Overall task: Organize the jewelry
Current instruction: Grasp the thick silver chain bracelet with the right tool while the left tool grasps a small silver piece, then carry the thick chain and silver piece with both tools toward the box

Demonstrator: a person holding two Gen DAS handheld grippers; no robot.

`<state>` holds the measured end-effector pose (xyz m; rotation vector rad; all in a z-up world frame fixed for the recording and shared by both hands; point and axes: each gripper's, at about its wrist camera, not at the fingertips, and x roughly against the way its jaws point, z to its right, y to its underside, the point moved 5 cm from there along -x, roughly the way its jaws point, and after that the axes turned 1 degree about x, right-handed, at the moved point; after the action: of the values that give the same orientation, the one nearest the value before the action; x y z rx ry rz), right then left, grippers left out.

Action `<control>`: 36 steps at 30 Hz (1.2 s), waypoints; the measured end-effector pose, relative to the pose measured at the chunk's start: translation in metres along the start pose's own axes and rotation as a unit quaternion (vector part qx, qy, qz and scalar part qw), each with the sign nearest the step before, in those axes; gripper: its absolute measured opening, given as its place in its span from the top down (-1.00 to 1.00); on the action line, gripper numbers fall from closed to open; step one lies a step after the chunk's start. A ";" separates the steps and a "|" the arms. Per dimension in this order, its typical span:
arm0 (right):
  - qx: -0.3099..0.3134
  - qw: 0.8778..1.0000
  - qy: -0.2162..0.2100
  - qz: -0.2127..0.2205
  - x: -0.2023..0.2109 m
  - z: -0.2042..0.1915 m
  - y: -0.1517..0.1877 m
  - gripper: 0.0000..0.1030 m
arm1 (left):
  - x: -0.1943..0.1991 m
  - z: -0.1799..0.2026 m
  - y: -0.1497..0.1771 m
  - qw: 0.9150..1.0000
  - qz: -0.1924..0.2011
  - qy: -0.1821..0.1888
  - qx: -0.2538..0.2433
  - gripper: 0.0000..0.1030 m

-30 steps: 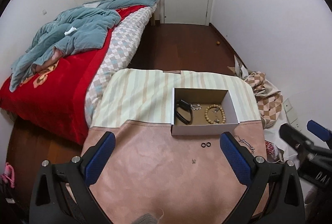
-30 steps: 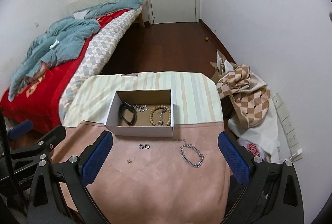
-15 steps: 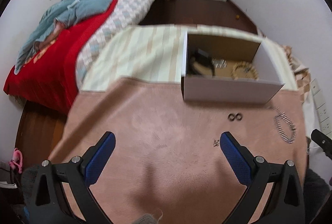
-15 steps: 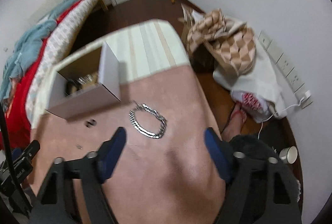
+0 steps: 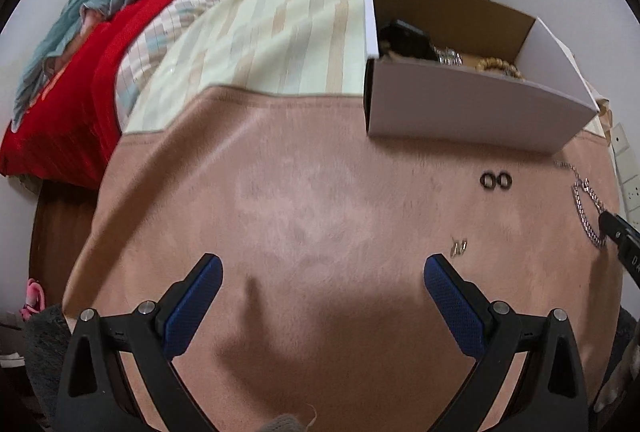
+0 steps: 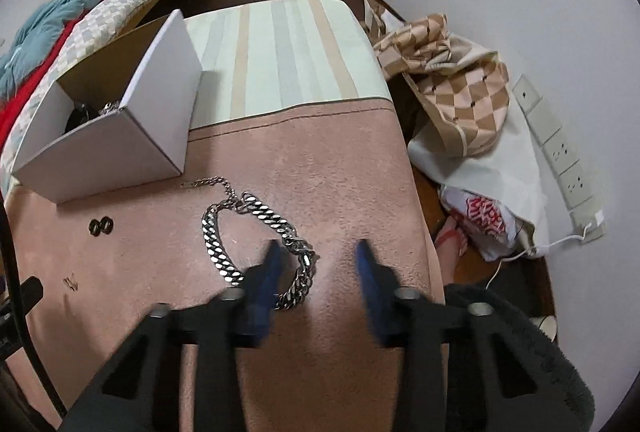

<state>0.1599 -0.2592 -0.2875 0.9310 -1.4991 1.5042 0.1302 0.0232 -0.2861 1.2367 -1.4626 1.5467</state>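
Note:
A silver chain bracelet lies on the pink cloth; it also shows at the right edge of the left wrist view. My right gripper is low over the chain's right part, its jaws half open and blurred, holding nothing. Two black rings and a small pair of earrings lie on the cloth. A white cardboard box holds a black band, a silver piece and a wooden bead bracelet. My left gripper is open and empty above the cloth.
A striped cloth covers the far half of the table. A bed with red and teal bedding stands at the left. A checked bag, a white bag and a wall socket strip are at the right, past the table edge.
Both grippers have come down and forward toward the table. My right gripper's jaws have narrowed and now straddle the right part of the chain bracelet.

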 end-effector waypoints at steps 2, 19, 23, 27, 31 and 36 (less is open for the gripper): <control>0.003 1.000 -0.008 -0.002 0.003 -0.004 0.002 0.92 | 0.000 0.002 0.003 1.000 -0.006 0.014 0.000 -1.00; -0.020 0.998 -0.065 -0.020 0.032 -0.014 0.037 0.92 | 0.001 0.057 0.010 0.996 -0.003 0.093 -0.012 -0.47; -0.023 0.998 -0.061 -0.022 0.029 -0.010 0.037 0.92 | 0.002 0.067 0.010 0.996 0.008 0.082 -0.029 0.14; -0.024 0.998 -0.060 -0.020 0.030 -0.009 0.035 0.92 | 0.005 0.072 0.013 0.996 0.015 0.081 -0.040 0.57; -0.026 0.998 -0.058 -0.019 0.030 -0.009 0.035 0.92 | 0.008 0.075 0.014 0.995 0.017 0.088 -0.045 0.88; -0.028 0.998 -0.062 -0.013 0.035 -0.009 0.031 0.92 | 0.009 0.074 0.013 0.994 0.016 0.099 -0.046 0.88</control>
<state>0.1174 -0.2482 -0.2688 1.0231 -1.6032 1.4016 0.1293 -0.0525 -0.2880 0.9803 -1.4141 1.5570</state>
